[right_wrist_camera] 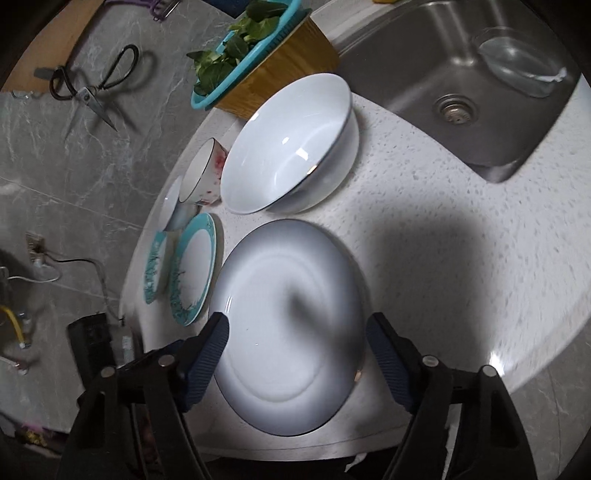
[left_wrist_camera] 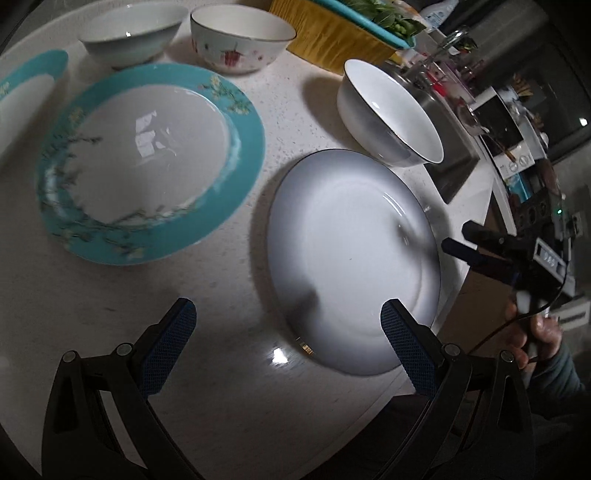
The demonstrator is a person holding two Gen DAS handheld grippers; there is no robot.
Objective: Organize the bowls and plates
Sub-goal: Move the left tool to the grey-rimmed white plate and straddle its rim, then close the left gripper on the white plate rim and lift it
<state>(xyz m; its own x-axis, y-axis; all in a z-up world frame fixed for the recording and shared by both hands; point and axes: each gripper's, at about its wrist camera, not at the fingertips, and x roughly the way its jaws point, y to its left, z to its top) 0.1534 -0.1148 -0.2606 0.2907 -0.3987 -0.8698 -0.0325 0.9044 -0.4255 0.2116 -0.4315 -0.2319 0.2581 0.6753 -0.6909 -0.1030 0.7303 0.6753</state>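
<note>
While the left wrist view looks down on a white speckled counter [left_wrist_camera: 288, 122], the left gripper [left_wrist_camera: 288, 332] hangs above it with its blue-padded fingers [left_wrist_camera: 168, 347] spread wide, nothing between them. A white plate [left_wrist_camera: 351, 258] lies flat just ahead, its near edge between the finger tips, right pad over its rim; contact can't be judged. A teal-rimmed plate [left_wrist_camera: 147, 162] sits left of it, apart, and a second teal plate [left_wrist_camera: 26, 96] is cut off at the far left edge. Behind them stand a plain pale bowl [left_wrist_camera: 133, 33] and a bowl with red flowers [left_wrist_camera: 240, 37], side by side. A big white bowl [left_wrist_camera: 388, 114] sits just beyond the white plate, near the sink [left_wrist_camera: 443, 162]. A yellow box with a teal basket of greens [left_wrist_camera: 332, 29] is at the back. The right gripper [left_wrist_camera: 458, 240] shows at the right edge, held by a hand [left_wrist_camera: 532, 332]; its tips look close together, but it's blurry. In the right wrist view, the right gripper [right_wrist_camera: 297, 343] is wide, empty, with both pads over the white plate [right_wrist_camera: 291, 325], which lies near the counter's front edge. The big white bowl [right_wrist_camera: 291, 144] is just beyond it, upright. Both teal plates [right_wrist_camera: 194, 269] lie to the left, with the flowered bowl [right_wrist_camera: 203, 173] past them. The sink [right_wrist_camera: 461, 74] holds a clear container [right_wrist_camera: 517, 62]. Scissors [right_wrist_camera: 92, 85] hang on the grey wall.
</note>
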